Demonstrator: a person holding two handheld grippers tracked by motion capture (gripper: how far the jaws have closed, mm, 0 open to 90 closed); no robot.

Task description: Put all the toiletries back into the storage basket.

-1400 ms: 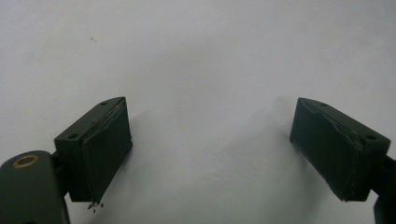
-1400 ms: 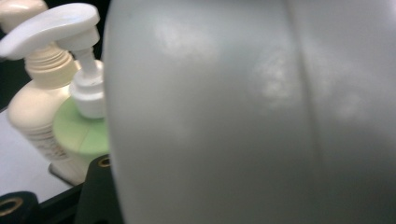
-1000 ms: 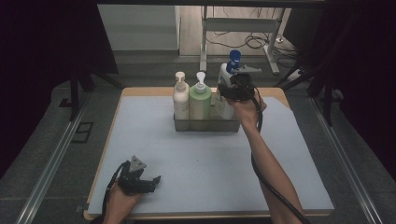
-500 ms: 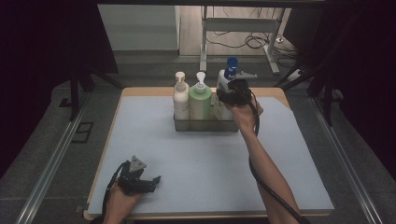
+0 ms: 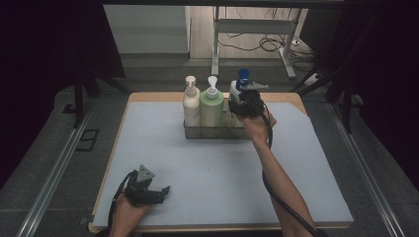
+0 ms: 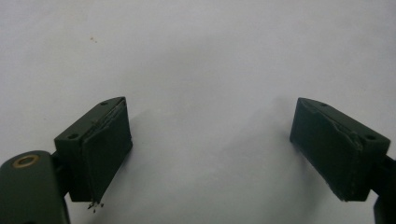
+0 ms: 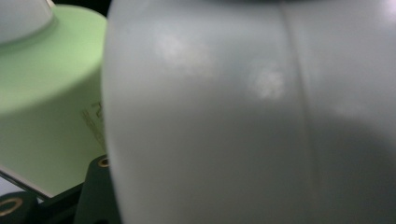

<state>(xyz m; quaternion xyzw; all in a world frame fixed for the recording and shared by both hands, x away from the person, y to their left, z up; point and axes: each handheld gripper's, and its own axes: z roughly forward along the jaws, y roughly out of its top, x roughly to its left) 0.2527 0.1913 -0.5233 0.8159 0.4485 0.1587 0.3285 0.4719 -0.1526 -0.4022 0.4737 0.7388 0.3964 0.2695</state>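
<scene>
A white spray bottle [image 5: 234,92] with a blue top is held at the right end of a clear basket [image 5: 217,133], and my right gripper [image 5: 244,106] is shut on its body from the near side. In the right gripper view the white bottle [image 7: 233,116] sits close up between the jaws, with one black finger [image 7: 95,193] against its lower left. A green pump bottle [image 5: 212,107] [image 7: 51,93] and a cream pump bottle [image 5: 191,106] stand in the basket to its left. My left gripper [image 5: 163,191] [image 6: 210,149] lies open on the mat at the front left, with nothing between its jaws.
A pale blue mat [image 5: 222,173] covers the wooden table [image 5: 148,97]. Metal rails [image 5: 54,168] run along both sides of the table. A desk frame and cables [image 5: 257,34] stand on the floor beyond the far edge.
My right gripper has sunk with the white spray bottle, lower toward the basket beside the green bottle. The left gripper has stayed where it was.
</scene>
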